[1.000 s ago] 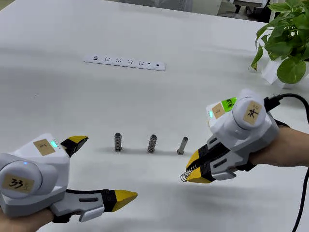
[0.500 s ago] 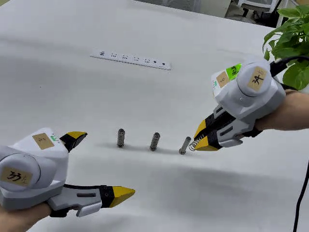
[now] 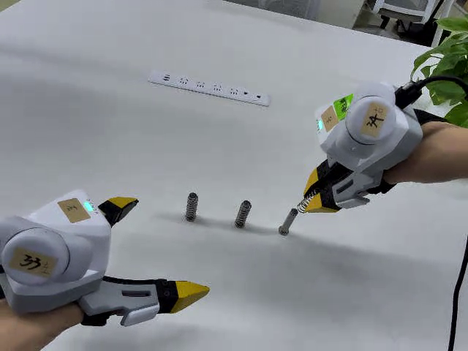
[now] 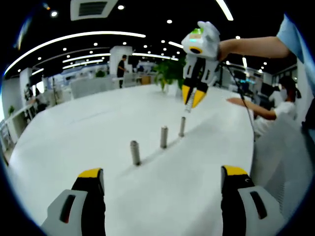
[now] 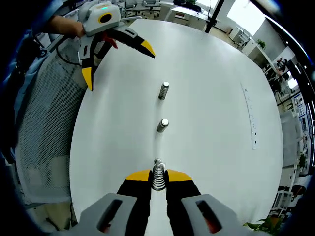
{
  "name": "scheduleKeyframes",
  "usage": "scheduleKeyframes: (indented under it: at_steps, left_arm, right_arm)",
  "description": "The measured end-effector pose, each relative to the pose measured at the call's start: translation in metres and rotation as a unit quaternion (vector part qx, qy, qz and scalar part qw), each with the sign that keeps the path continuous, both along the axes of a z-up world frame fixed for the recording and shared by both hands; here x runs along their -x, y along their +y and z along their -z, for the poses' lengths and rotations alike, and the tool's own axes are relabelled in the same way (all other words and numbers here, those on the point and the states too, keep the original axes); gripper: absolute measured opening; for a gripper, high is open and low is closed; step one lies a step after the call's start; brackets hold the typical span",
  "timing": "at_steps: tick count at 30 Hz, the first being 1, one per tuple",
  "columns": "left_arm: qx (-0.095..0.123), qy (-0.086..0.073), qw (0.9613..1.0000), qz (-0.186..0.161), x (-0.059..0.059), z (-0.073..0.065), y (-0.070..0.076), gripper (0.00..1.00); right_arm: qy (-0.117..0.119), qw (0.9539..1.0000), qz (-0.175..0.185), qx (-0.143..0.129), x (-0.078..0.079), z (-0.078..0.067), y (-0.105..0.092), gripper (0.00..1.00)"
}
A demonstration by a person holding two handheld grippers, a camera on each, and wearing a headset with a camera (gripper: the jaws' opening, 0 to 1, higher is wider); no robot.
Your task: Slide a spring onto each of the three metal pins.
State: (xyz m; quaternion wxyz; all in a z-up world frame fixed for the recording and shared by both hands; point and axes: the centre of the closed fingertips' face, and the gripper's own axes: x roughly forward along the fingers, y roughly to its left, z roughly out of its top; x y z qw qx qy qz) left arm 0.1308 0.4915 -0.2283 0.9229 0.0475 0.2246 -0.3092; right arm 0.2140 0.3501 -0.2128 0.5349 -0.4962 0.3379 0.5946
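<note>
Three metal pins stand in a row on the white table. The left pin [image 3: 191, 207] and the middle pin [image 3: 243, 213] each wear a spring. The right pin [image 3: 287, 221] is bare. My right gripper [image 3: 318, 199] hovers just above and right of it, shut on a small spring [image 3: 305, 203] that hangs toward the pin's top. In the right gripper view the spring [image 5: 157, 177] sits between the yellow tips, right over the near pin [image 5: 157, 162]. My left gripper [image 3: 157, 248] rests open at the front left, with nothing between its fingers, facing the pins [image 4: 164, 136].
A white power strip [image 3: 208, 88] lies farther back on the table. A green plant [image 3: 446, 51] stands at the right edge, and a black cable [image 3: 461, 292] trails from the right gripper. People and desks fill the room behind.
My right gripper has carried the spring up from the table in front of the bare pin to just above it. The left gripper has stayed open in place; the head camera shifted slightly.
</note>
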Motion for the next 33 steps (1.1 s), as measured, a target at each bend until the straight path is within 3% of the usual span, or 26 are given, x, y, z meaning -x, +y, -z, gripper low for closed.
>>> scheduleKeyframes:
  at_steps: [14, 33]
  left_arm:
    - [0.007, 0.001, 0.9999, -0.008, -0.002, 0.001, 0.003, 1.0]
    - [0.014, 0.005, 0.9998, -0.011, 0.0, 0.003, 0.003, 1.0]
  right_arm:
    - [0.015, 0.9995, -0.013, 0.024, -0.002, 0.01, 0.004, 0.12]
    - [0.015, 0.9984, -0.032, 0.044, -0.004, 0.02, 0.002, 0.12]
